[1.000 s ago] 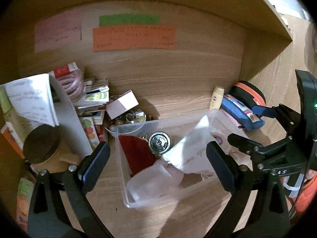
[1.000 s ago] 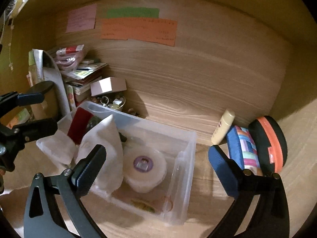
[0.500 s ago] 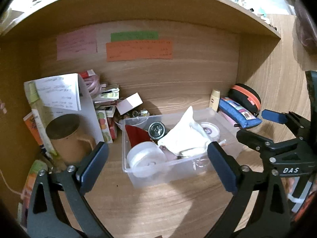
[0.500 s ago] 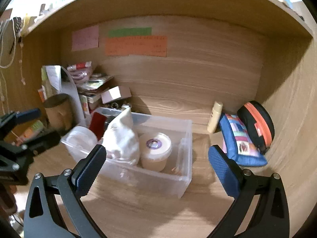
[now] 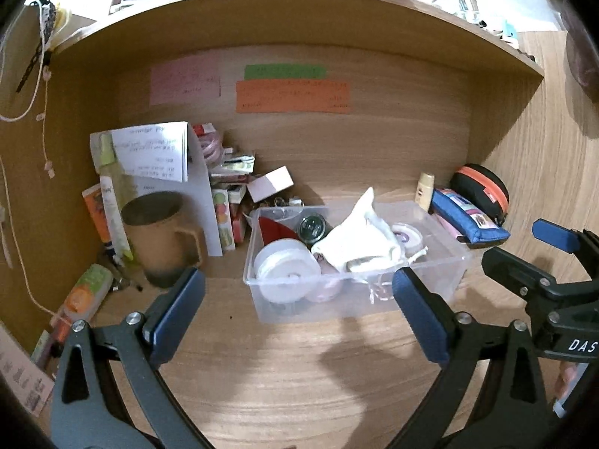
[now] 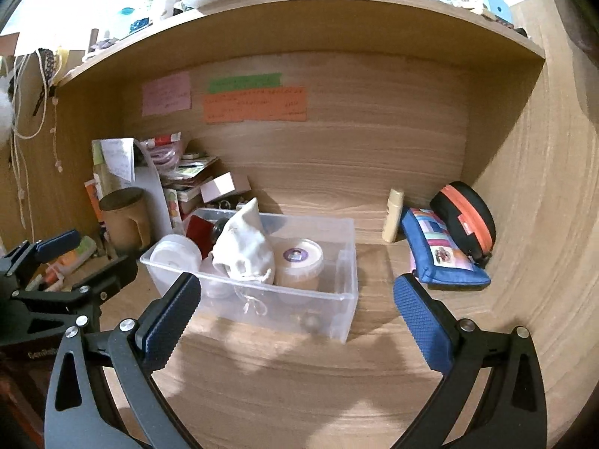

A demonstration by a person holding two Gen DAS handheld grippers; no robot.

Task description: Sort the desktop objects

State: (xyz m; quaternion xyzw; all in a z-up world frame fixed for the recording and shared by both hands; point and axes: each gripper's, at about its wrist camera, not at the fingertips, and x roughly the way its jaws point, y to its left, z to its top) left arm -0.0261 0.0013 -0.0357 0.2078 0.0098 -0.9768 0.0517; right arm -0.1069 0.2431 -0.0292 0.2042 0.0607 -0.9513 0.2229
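Note:
A clear plastic bin [image 5: 441, 265] [image 6: 344, 262] stands on the wooden desk inside a cubby. It holds a white cloth pouch [image 5: 359, 239] [image 6: 243, 250], round white tubs [image 5: 286, 269] [image 6: 299, 262], a red item [image 5: 271, 226] and a glass jar [image 5: 312, 226]. My left gripper [image 5: 295, 310] is open, a short way in front of the bin, with nothing between its fingers. My right gripper [image 6: 295, 312] is open too, in front of the bin's near right side. Each gripper shows at the edge of the other's view.
A brown mug [image 5: 163, 235], papers and small boxes [image 5: 224, 194] crowd the back left corner. A blue pencil case [image 6: 438, 254], a black-and-orange case [image 6: 464, 217] and a small cream bottle [image 6: 393, 215] lie at the back right. Coloured notes [image 5: 292, 91] stick on the back wall.
Both grippers have pulled back from the bin and out of the cubby, so the bin looks smaller and the shelf top shows. The bin stayed put. Both stayed open.

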